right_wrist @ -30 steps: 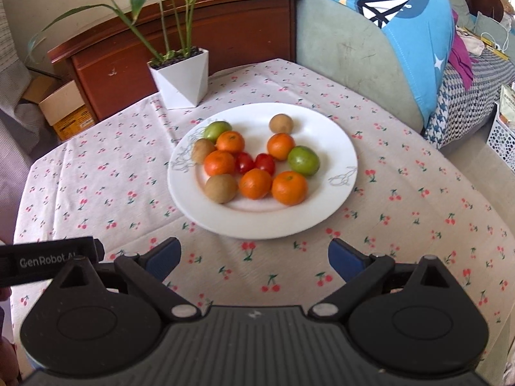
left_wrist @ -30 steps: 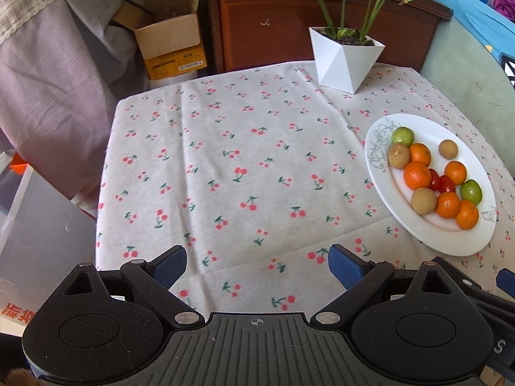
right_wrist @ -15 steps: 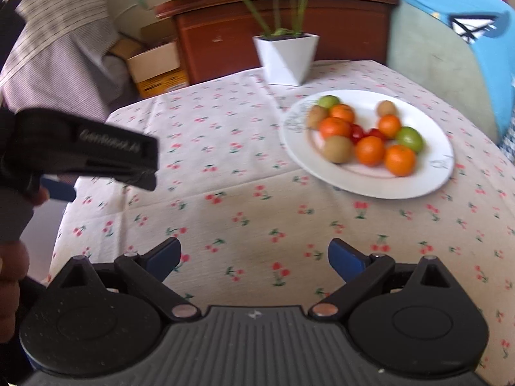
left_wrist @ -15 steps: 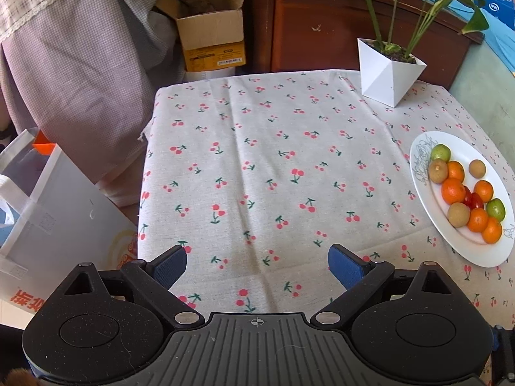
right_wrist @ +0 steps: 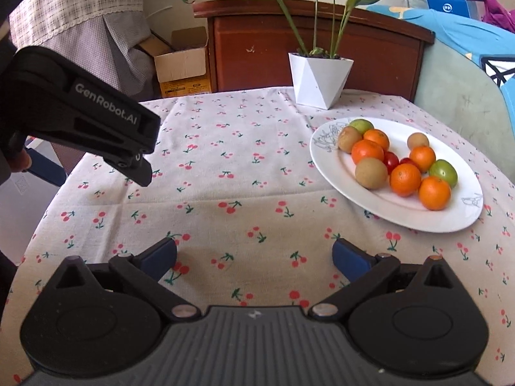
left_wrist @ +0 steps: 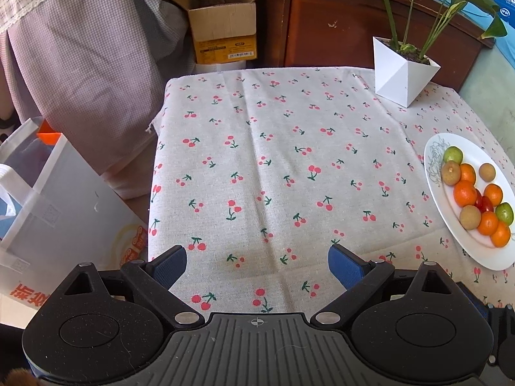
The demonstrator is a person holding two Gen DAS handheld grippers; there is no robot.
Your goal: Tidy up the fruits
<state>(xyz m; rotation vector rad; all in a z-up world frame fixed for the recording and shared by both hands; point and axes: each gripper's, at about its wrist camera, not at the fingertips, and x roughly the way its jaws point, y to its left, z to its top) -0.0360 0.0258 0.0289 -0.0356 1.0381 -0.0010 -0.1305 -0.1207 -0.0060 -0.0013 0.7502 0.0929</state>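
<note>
Both grippers, left (left_wrist: 257, 267) and right (right_wrist: 254, 257), jaws apart, empty, over bare cloth. Fruits (right_wrist: 399, 157) piled on plate (right_wrist: 325, 160), right side. Approach 1 outer fruit from above; avoid nudging neighbours.
</note>
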